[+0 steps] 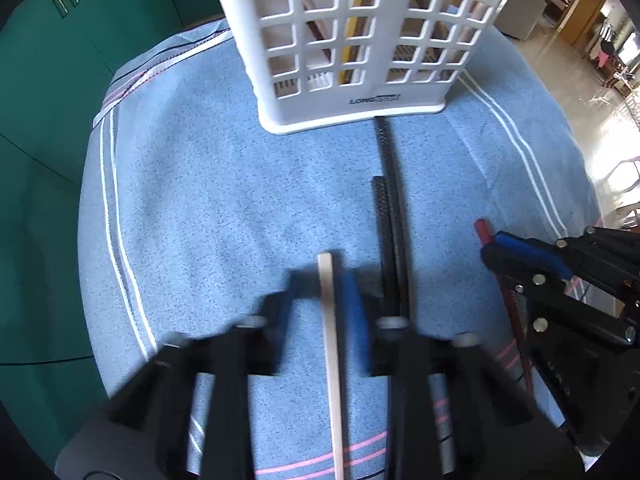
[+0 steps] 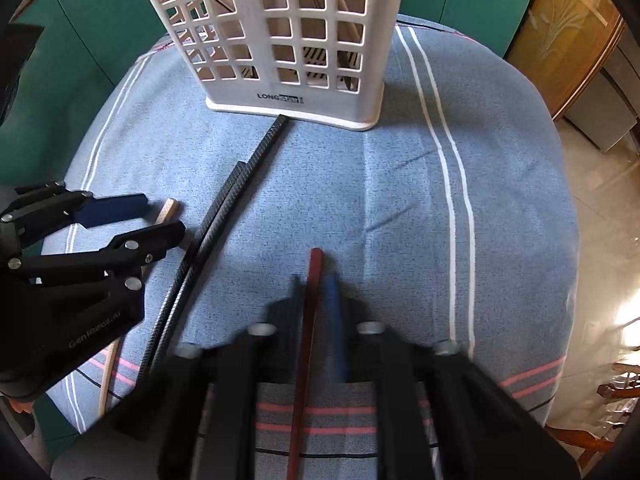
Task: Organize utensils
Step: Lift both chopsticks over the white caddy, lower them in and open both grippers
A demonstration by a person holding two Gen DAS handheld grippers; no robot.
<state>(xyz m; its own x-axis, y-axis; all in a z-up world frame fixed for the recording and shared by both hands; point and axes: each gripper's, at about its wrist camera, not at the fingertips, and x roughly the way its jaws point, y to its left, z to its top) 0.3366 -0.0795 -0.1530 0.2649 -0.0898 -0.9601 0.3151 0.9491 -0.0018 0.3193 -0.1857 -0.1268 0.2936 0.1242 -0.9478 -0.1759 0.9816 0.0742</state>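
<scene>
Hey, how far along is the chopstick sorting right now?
Done: several sticks already stand in the white basket. In hand: the left hand-held gripper is closing on a pale wooden chopstick, the right hand-held gripper on a dark red chopstick. Left: two black chopsticks on the blue cloth.

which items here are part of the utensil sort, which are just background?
Job:
- pale wooden chopstick, in left hand-held gripper
- dark red chopstick, in right hand-held gripper
- black chopsticks
- white utensil basket

Background:
- blue striped cloth
- green cabinet
</scene>
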